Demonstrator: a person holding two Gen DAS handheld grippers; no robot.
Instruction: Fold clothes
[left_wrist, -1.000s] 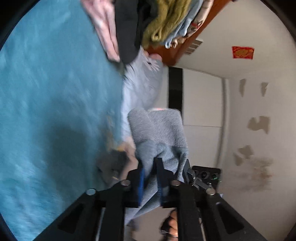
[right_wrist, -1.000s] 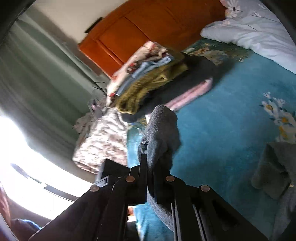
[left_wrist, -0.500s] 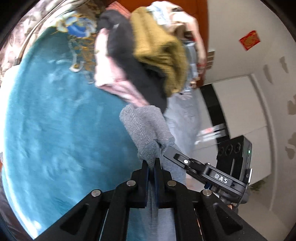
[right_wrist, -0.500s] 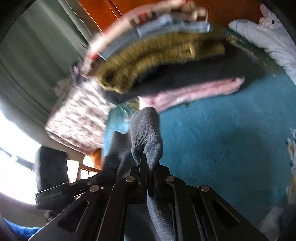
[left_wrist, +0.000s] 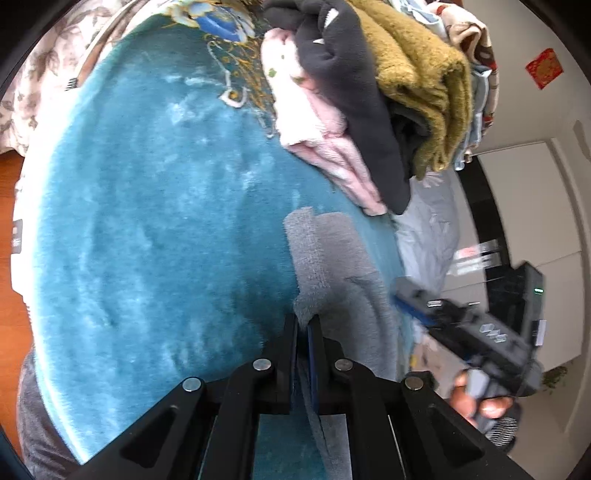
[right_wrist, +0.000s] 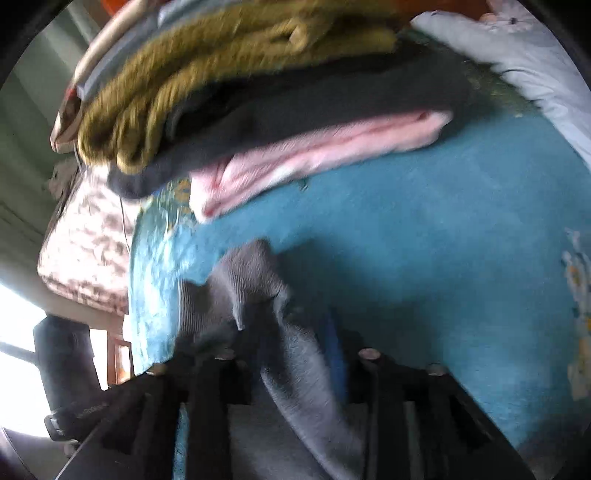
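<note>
I count 1 grey garment on 1 teal blanket. The stack shows 3 clear folded pieces: 1 pink, 1 dark, 1 olive; the ones above blur together. I see 2 grippers, mine and 1 other.

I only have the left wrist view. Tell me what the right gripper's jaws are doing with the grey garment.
Observer: The right gripper has its jaws opening, with the grey garment lying loose between them on the teal blanket.
Operator: Confirm the left gripper from the other side.
Observer: In the right wrist view only a dark, blurred shape shows at the lower left; the left gripper's jaws cannot be read there. Your view shows them shut on the garment.
Operator: Report what lies past the folded stack.
Observer: To the right of the folded stack, a pale grey pillow rests at the blanket's far edge.
</note>
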